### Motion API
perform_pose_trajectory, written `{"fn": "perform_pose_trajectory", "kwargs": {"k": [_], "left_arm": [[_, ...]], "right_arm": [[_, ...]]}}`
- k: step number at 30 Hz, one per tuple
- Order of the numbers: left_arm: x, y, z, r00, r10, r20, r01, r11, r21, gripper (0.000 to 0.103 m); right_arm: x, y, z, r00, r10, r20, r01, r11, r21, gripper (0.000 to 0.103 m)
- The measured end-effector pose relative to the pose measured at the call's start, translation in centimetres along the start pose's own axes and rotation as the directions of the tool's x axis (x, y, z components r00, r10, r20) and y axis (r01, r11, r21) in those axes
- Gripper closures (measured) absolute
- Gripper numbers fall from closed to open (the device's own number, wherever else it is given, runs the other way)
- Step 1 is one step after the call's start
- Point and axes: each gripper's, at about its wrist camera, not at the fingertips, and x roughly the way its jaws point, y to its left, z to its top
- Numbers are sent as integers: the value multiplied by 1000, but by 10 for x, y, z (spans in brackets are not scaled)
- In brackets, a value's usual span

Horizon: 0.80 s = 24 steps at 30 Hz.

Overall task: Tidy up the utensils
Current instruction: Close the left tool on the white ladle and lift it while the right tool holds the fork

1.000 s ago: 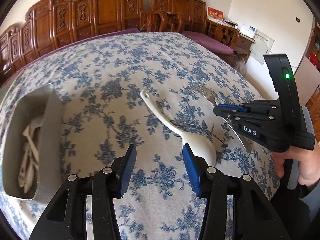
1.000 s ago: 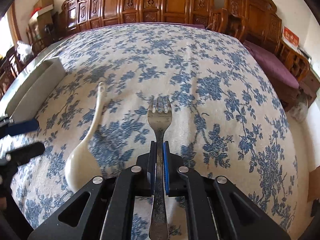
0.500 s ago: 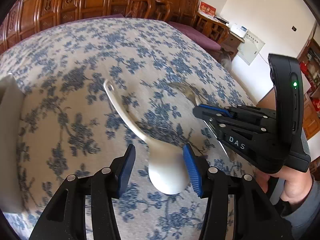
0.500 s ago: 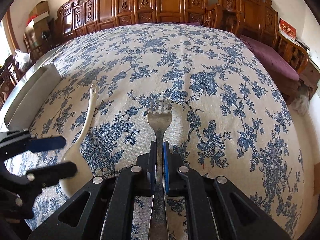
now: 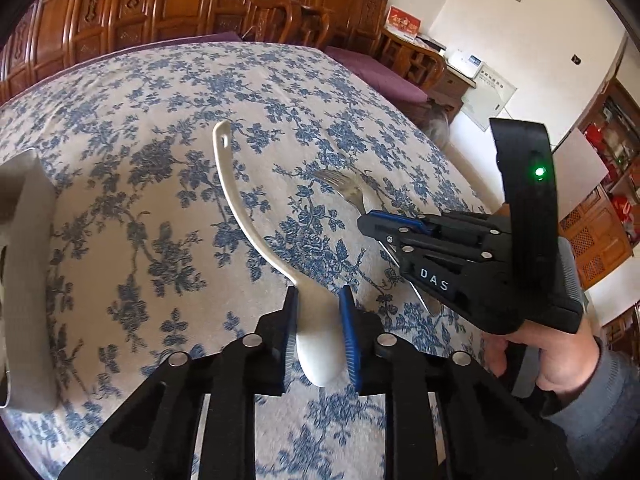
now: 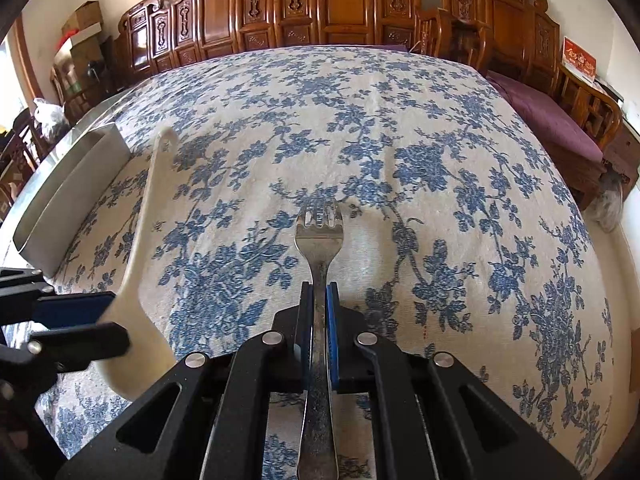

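Observation:
A white ceramic spoon [image 5: 240, 208] lies on the blue-flowered tablecloth, handle pointing away from me. My left gripper [image 5: 319, 300] is closing around its bowl, and both blue pads touch the bowl's sides. The right wrist view shows the same spoon [image 6: 140, 248] at the left, with the left gripper [image 6: 100, 324] on its bowl. My right gripper [image 6: 319, 292] is shut on the handle of a metal fork [image 6: 319, 232], tines forward and low over the cloth. From the left wrist, the right gripper [image 5: 368, 224] and the fork [image 5: 344, 188] sit to the right of the spoon.
A grey metal tray [image 5: 24, 240] stands at the table's left; its long wall [image 6: 68, 200] shows in the right wrist view. Carved wooden chairs [image 6: 340, 4] line the far side. A person's hand [image 5: 560, 364] holds the right gripper near the table's right edge.
My left gripper swung right from the tray side onto the spoon's bowl, and its jaws narrowed from wide apart to touching the bowl. The right gripper kept still with the fork.

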Motion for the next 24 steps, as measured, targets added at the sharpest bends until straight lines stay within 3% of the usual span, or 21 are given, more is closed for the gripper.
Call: {"fn": "perform_pose_trajectory", "kwargs": {"k": [5, 7, 19, 24], "left_arm": [[-13, 5, 1, 1000, 8, 9, -8, 1000, -7, 93], [-17, 8, 2, 1000, 16, 10, -15, 1000, -12, 102], [-68, 45, 8, 994, 97, 43, -95, 994, -45, 102], [-97, 72, 11, 986, 150, 68, -144, 986, -84, 102]], "right_arm": [[-2, 6, 0, 1000, 10, 3, -10, 1000, -8, 95], [-2, 9, 0, 1000, 11, 2, -11, 1000, -14, 95], [-17, 41, 7, 999, 38, 27, -36, 997, -67, 95], [-28, 72, 20, 995, 85, 55, -80, 993, -90, 95]]}}
